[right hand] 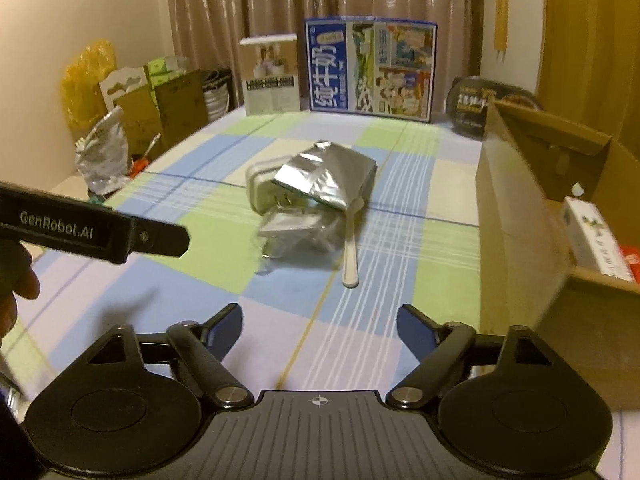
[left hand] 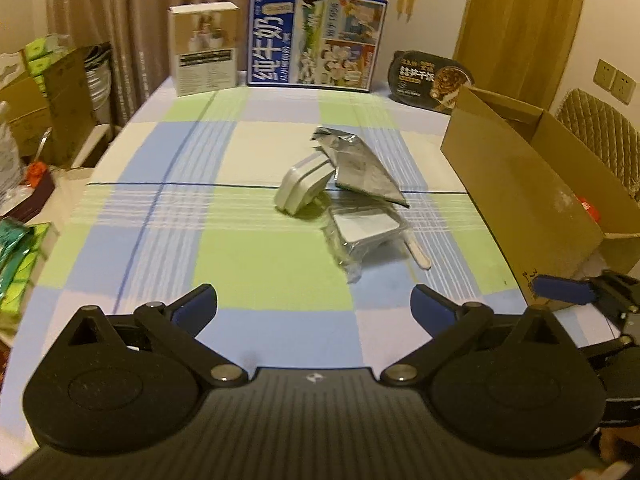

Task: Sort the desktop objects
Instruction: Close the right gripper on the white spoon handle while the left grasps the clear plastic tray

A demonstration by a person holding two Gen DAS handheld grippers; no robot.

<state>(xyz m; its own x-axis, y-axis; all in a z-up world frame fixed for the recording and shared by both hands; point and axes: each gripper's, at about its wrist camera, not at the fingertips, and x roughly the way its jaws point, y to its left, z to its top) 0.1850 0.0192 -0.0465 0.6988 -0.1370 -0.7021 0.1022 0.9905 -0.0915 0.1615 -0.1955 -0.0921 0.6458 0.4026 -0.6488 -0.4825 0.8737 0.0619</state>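
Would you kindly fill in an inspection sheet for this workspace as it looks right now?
Surface: table under a checked blue, green and white cloth.
Job's things: white plug adapter, silver foil pouch, clear-wrapped tray and pale spoon piled mid-table; cardboard box at the right, already holding a small white carton.
Clutter: milk carton box, beige box and dark meal bowl along the far edge.
Grippers: left claw and right claw open, empty.
Cables: nothing seen.
Surroundings: curtain, boxes and bags beside the table.
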